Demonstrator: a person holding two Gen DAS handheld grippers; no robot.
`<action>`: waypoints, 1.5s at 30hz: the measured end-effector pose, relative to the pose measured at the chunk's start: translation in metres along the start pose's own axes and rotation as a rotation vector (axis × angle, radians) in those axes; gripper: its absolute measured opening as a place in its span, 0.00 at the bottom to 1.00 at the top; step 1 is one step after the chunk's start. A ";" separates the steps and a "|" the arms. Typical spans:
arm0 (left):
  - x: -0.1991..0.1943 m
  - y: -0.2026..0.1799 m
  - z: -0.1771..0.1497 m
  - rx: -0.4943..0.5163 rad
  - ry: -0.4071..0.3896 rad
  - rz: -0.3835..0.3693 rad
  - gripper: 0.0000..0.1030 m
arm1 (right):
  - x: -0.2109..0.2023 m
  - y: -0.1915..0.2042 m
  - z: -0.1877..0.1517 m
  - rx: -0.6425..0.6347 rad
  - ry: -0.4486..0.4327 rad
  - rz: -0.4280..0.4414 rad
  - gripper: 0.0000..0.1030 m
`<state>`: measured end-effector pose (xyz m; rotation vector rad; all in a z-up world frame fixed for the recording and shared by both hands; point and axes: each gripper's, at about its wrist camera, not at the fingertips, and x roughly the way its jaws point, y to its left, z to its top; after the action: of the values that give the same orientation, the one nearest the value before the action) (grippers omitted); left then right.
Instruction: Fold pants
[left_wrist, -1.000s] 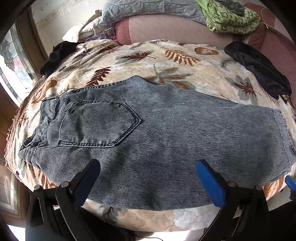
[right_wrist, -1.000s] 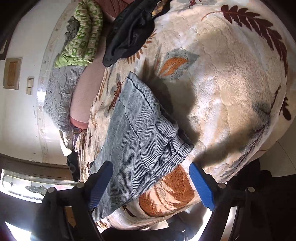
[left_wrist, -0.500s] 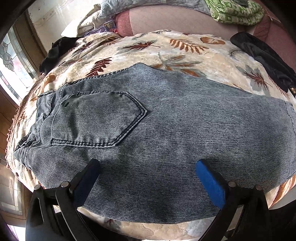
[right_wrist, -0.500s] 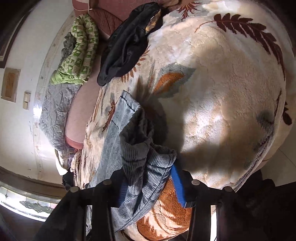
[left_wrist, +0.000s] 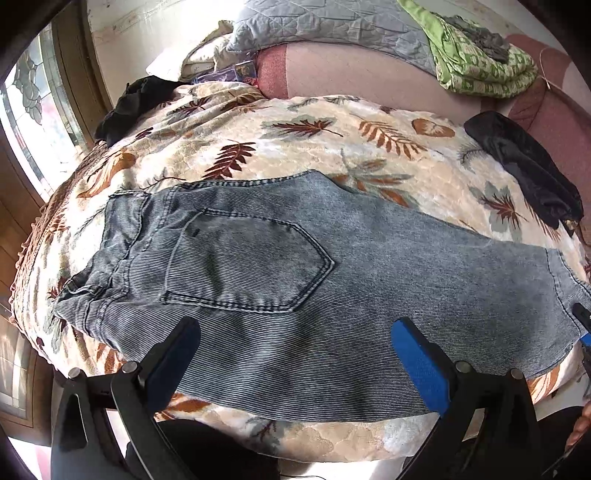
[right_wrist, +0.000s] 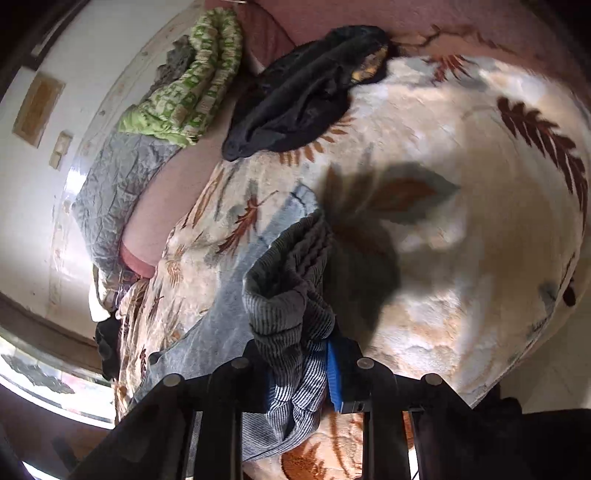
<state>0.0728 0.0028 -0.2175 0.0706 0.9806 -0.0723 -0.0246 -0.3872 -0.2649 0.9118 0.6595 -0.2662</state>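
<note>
Grey-blue ribbed denim pants (left_wrist: 295, 288) lie spread on a leaf-patterned blanket (left_wrist: 258, 147), waistband at the left, back pocket up, leg hem at the right. My left gripper (left_wrist: 291, 354) hovers wide open over the near edge of the pants, nothing between its blue pads. In the right wrist view my right gripper (right_wrist: 299, 373) is shut on the bunched hem of the pants (right_wrist: 291, 295), which stands lifted and crumpled above the blanket (right_wrist: 461, 221). A tip of the right gripper shows at the far right edge of the left wrist view.
A black garment (left_wrist: 524, 166) lies at the bed's back right, the same black garment (right_wrist: 303, 96) in the right wrist view. Another dark cloth (left_wrist: 136, 99) sits back left. A green patterned bundle (left_wrist: 480, 62) and grey quilt (left_wrist: 314, 26) rest on the pink headboard cushion. A window is at left.
My right gripper closed from wide open onto the pants' hem and raised it, bunching the cloth. The left gripper stayed open, dipped closer to the pants, then drew back up.
</note>
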 end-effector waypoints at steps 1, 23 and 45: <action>-0.003 0.006 0.001 -0.016 -0.006 0.001 1.00 | -0.002 0.014 0.000 -0.039 -0.004 0.008 0.22; -0.027 0.083 0.002 -0.151 -0.066 0.081 1.00 | 0.075 0.169 -0.129 -0.410 0.428 0.367 0.69; 0.045 -0.076 -0.010 0.260 0.077 0.187 1.00 | 0.087 0.059 -0.061 -0.122 0.405 0.339 0.47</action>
<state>0.0824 -0.0735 -0.2627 0.4060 1.0327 -0.0254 0.0459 -0.2983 -0.3083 0.9513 0.8674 0.2671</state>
